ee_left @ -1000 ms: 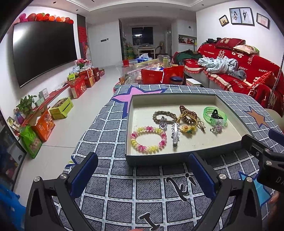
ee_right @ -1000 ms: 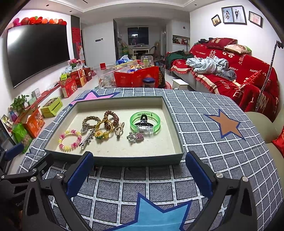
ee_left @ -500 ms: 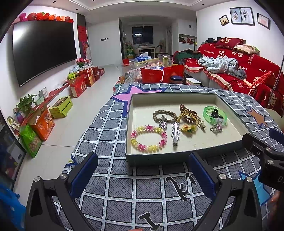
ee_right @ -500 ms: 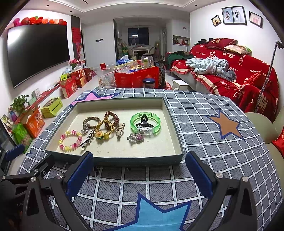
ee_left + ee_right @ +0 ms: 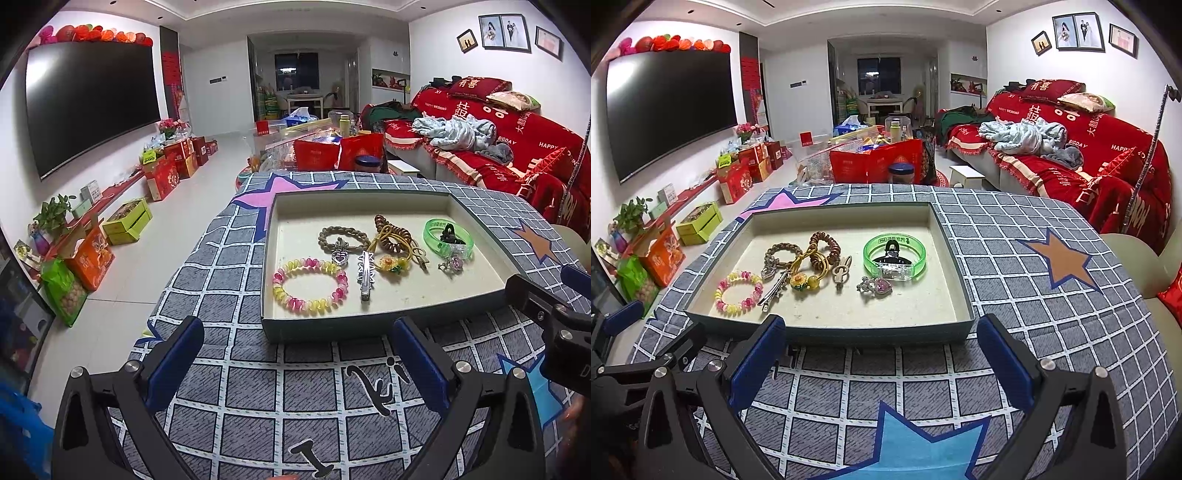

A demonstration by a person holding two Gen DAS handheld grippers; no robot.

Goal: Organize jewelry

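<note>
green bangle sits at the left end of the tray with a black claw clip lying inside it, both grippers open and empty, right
Not quite. The green bangle lies toward the right end of the tray, as the right wrist view shows. The black claw clip does lie inside it, and the left gripper and right gripper are open and empty.

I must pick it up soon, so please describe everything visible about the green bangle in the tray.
The green bangle is a translucent, glossy ring, plastic by its look, with a printed label on its far wall. It lies flat on the floor of the tray, in the right part, apart from the tangled bracelets. A black hair claw sits inside it, and a clear piece rests against its near rim. A small pink charm lies just in front. Both grippers are open and away from it.
</note>
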